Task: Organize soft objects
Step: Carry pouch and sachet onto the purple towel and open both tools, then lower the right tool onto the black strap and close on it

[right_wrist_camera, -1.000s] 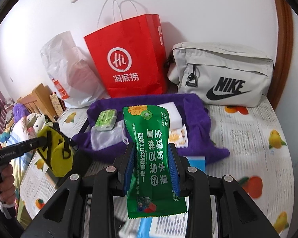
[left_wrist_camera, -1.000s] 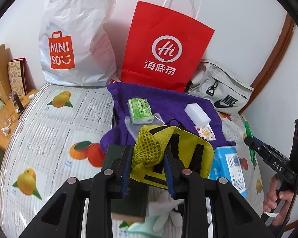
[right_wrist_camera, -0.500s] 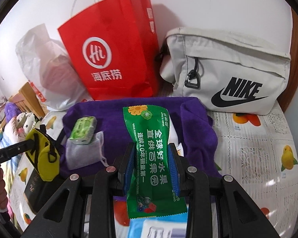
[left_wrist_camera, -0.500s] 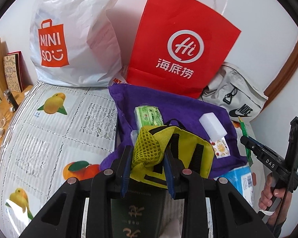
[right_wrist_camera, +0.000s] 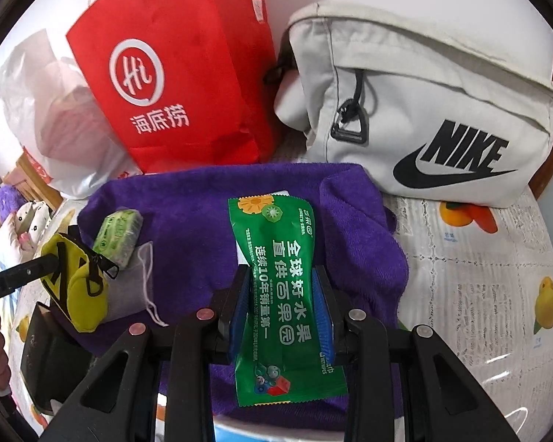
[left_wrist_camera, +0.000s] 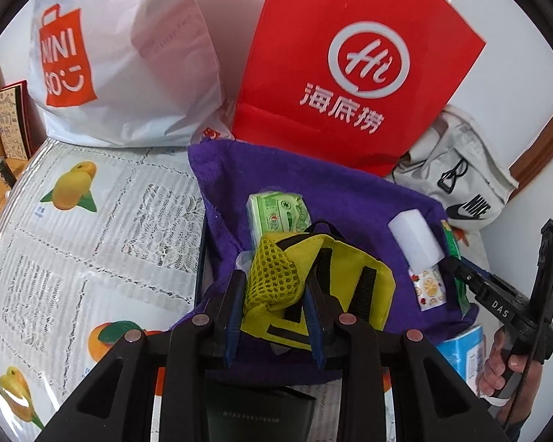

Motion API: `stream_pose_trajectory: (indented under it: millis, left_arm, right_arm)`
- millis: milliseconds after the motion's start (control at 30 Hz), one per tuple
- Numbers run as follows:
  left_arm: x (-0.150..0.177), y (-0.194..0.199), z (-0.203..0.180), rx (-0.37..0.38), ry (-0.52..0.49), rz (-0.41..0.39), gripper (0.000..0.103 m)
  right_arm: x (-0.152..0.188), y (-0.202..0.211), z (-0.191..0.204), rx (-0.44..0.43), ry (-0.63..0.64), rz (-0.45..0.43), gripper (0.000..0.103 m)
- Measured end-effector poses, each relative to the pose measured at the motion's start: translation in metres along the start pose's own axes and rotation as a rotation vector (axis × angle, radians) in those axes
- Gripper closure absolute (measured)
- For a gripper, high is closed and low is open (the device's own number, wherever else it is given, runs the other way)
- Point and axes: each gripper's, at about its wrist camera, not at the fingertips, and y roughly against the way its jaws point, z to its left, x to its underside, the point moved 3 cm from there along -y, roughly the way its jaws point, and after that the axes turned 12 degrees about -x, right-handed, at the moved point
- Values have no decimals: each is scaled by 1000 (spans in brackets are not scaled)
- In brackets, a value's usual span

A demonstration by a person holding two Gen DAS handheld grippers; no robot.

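My left gripper [left_wrist_camera: 272,291] is shut on the mesh end of a yellow pouch [left_wrist_camera: 335,283], which hangs over the purple towel [left_wrist_camera: 331,191]. On the towel lie a green tissue pack [left_wrist_camera: 276,213], a white sponge block [left_wrist_camera: 414,241] and a small fruit-print sachet [left_wrist_camera: 429,287]. My right gripper [right_wrist_camera: 282,298] is shut on a green wet-wipes packet [right_wrist_camera: 284,294], held above the same purple towel [right_wrist_camera: 188,221]. In the right wrist view the yellow pouch [right_wrist_camera: 79,287] hangs at the left, beside the green tissue pack [right_wrist_camera: 120,235] and a grey drawstring bag [right_wrist_camera: 129,294].
A red paper bag [left_wrist_camera: 350,73], a white MINISO plastic bag [left_wrist_camera: 121,55] and a grey Nike bag [right_wrist_camera: 424,103] stand against the wall behind the towel. A dark box [right_wrist_camera: 46,353] and a blue-white pack [left_wrist_camera: 464,353] lie near the towel's front. The fruit-print cloth [left_wrist_camera: 73,239] stretches left.
Both grippers have moved forward and down toward the purple towel, which now looms larger under them. Each keeps hold of its item: the yellow pouch and the green packet.
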Motion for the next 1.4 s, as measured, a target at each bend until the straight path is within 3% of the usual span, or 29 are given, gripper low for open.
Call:
stream_pose_trajectory:
  millis: [300,367,467,567,600,833,1033,1100,1233,1400]
  left_arm:
    - [6,-22,-3,-16,-8,42,72]
    - [7,-24,-3,-16,-11,46,72]
    - [7,-23,-3,-12,-21,50,69]
    - [6,-17,0,-41,-21,37,39]
    - [6,-14,1,-45,-20,29,38]
    - [7,11,20,-41,14,4,37]
    - [21,41,41,-16,44,-20,37]
    - [30,51,49,-10,55,-25,37]
    - [48,66,65,-2,80,-29,37]
    - [71,76,78,13,96,-27,37]
  right_arm:
    - [-4,-10,-1,28,26,38,64]
    - [-3,-12,-1,27,32,47,59]
    - [-1,-9,0,32,44,37,44]
    - [1,0,1,49,58,15,35]
    - [2,4,4,57,57,10,34]
    - [23,47,42,38,106,-38,33]
    - [72,78,93,-28,170,-66,33]
    - [91,82,107,-49,200,-48,36]
    - [131,80,132,-102,252,28,54]
    - [172,75,157,-137,323,92,55]
